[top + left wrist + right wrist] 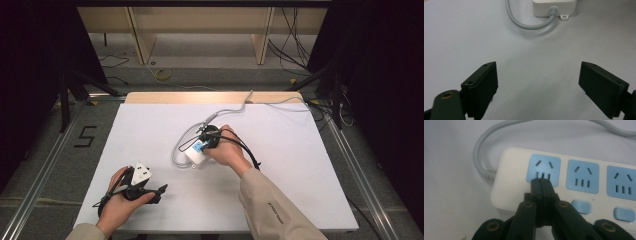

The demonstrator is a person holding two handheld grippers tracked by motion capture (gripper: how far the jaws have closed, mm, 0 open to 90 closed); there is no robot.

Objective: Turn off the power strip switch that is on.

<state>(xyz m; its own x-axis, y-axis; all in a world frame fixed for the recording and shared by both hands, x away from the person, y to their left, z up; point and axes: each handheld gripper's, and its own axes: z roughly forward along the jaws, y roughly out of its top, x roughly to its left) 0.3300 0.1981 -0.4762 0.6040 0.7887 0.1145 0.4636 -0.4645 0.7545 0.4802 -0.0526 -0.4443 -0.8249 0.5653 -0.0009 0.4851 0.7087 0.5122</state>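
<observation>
The right claw [541,181] had its two black jaws pressed flat together with nothing between them, and its tip rested on the lower edge of the end socket [543,171], the blue one nearest the cable end of the white power strip [511,185]. In the right gripper view that strip lay flat on the white surface [449,202], with two more blue sockets running off to the right and small blue switches below them, one just beside the claw's linkage. Its grey cable [480,150] left the short end of the strip and curved up and away.

In the high view the right hand [227,150] sat over the power strip [196,157] near the middle of the surface [300,165], the grey cable [176,150] looping out to the left of the strip and back toward the far edge.

The left claw [539,85] held its jaws wide apart over bare surface, gripping nothing. In the left gripper view the strip's cable end lay well ahead of it. In the high view the left hand [120,200] rested near the front left corner, well apart from the strip, with the left claw [161,191] pointing toward the right
</observation>
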